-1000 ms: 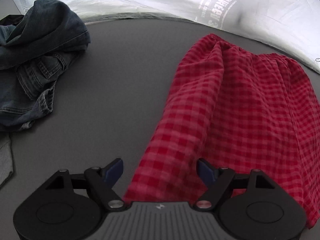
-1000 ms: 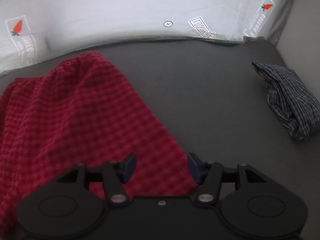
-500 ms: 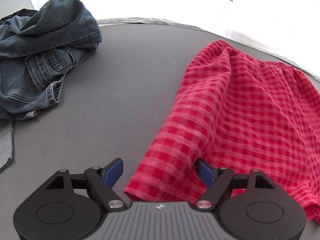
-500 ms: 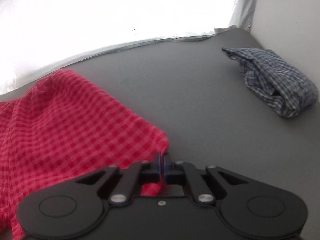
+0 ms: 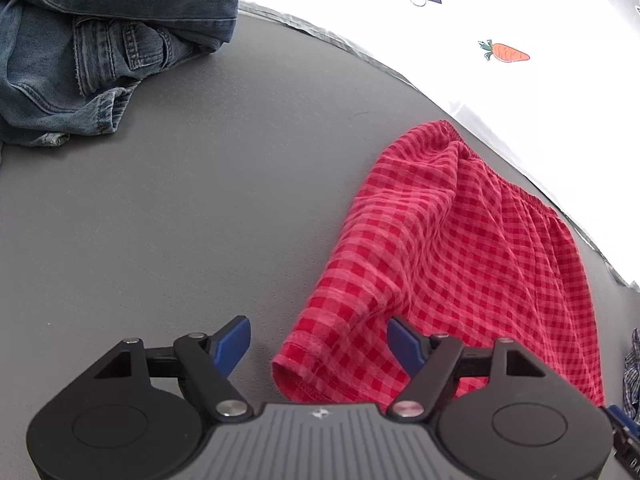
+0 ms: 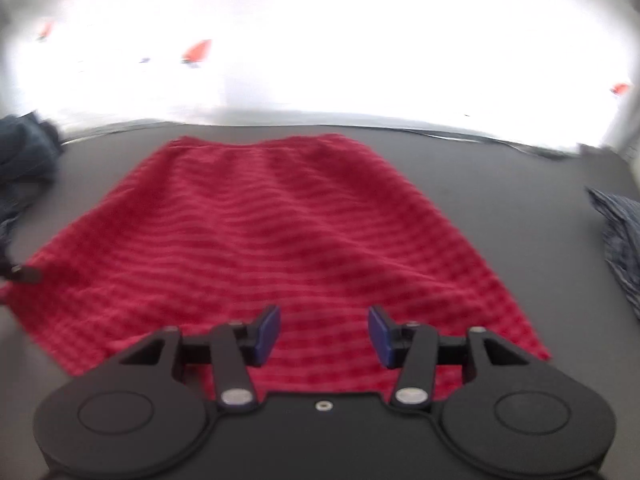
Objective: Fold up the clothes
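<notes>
Red gingham shorts point(image 5: 460, 264): thin woven cloth, matt, softly creased, with a gathered elastic waistband and a stitched hem.

Denim jeans point(image 5: 92, 40): heavy blue cotton twill, faded at the seams, matt, coarse weave, visible topstitching.

Table surface point(image 5: 180, 200): dark grey, matt, finely grained, like felt or a textured mat.

White sheet point(image 5: 500, 20): thin, slightly glossy, plastic-like film with printed carrot marks; overexposed, so its texture is unclear.

Plaid garment point(image 6: 624, 240): blue-grey checked cloth, blurred.

Left gripper point(image 5: 318, 344): matt black plastic arms, ribbed grey housing, bright metal pivot pins, smooth blue pads point(image 5: 234, 344).

Right gripper point(image 6: 324, 336): same finish, blurred.
</notes>
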`<act>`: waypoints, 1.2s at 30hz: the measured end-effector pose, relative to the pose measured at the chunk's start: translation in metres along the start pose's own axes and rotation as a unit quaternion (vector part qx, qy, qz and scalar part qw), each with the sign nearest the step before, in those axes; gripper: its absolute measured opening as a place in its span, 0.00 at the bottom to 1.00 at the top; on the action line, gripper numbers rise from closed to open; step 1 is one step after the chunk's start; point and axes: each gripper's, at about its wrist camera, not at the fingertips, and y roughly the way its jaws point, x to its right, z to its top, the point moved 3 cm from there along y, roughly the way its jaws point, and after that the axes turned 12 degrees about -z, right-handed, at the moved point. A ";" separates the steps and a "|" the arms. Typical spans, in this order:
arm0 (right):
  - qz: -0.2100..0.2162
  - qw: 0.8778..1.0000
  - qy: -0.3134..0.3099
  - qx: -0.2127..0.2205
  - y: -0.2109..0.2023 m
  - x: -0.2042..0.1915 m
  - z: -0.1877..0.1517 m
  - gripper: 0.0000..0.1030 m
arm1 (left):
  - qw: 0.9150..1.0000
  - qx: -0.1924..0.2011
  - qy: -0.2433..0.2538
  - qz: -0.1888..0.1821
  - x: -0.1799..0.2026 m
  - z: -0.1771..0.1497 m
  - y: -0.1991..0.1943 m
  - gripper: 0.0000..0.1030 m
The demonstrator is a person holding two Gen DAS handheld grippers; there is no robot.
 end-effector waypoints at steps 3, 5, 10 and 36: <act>0.072 0.994 -0.086 0.010 -0.016 -0.058 -0.001 0.53 | 1.000 0.000 -0.005 -0.008 0.001 0.000 -0.002 0.67; 0.052 0.985 -0.161 0.015 -0.021 -0.085 -0.008 0.53 | 1.000 -0.005 -0.007 -0.007 0.000 0.000 -0.002 0.62; -0.050 0.966 -0.252 -0.006 -0.001 -0.110 -0.026 0.49 | 1.000 -0.013 0.008 0.000 0.000 -0.002 0.004 0.27; 0.036 0.997 -0.066 -0.009 -0.032 -0.054 0.019 0.53 | 0.998 -0.020 -0.055 -0.001 -0.030 -0.026 -0.016 0.08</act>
